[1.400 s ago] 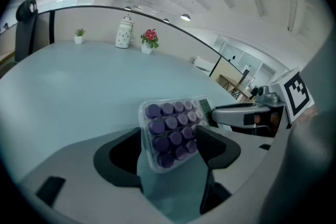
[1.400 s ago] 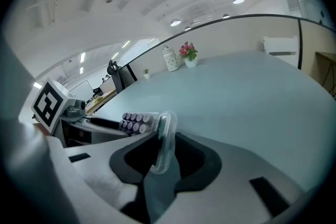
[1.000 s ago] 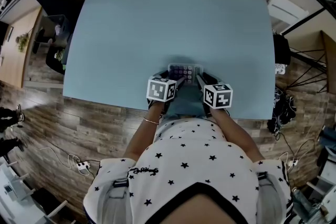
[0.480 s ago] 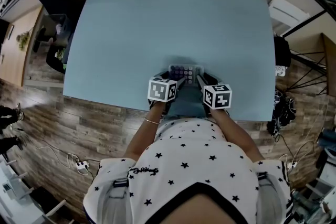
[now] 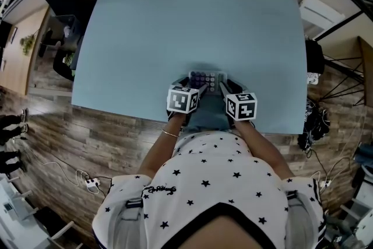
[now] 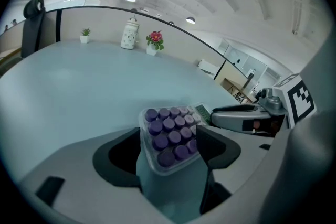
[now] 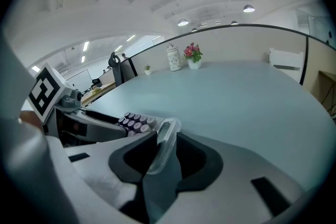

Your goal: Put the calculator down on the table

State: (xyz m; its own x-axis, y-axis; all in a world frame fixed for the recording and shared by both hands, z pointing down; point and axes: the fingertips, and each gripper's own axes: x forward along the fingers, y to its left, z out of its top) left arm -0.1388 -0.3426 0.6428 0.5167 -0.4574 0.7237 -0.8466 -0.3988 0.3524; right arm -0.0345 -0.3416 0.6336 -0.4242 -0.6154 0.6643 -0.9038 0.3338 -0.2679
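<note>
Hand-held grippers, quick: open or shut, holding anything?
Left hand-held gripper: shut on the calculator.
Right hand-held gripper: shut on the calculator too.

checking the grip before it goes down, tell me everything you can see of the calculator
The calculator is small, with rows of round purple keys in a clear glossy plastic shell and a greenish display at one end. It is keys up by the near edge of the blue table. The left gripper pinches one corner, the right gripper clamps a thin edge. Whether it touches the table is unclear.
</note>
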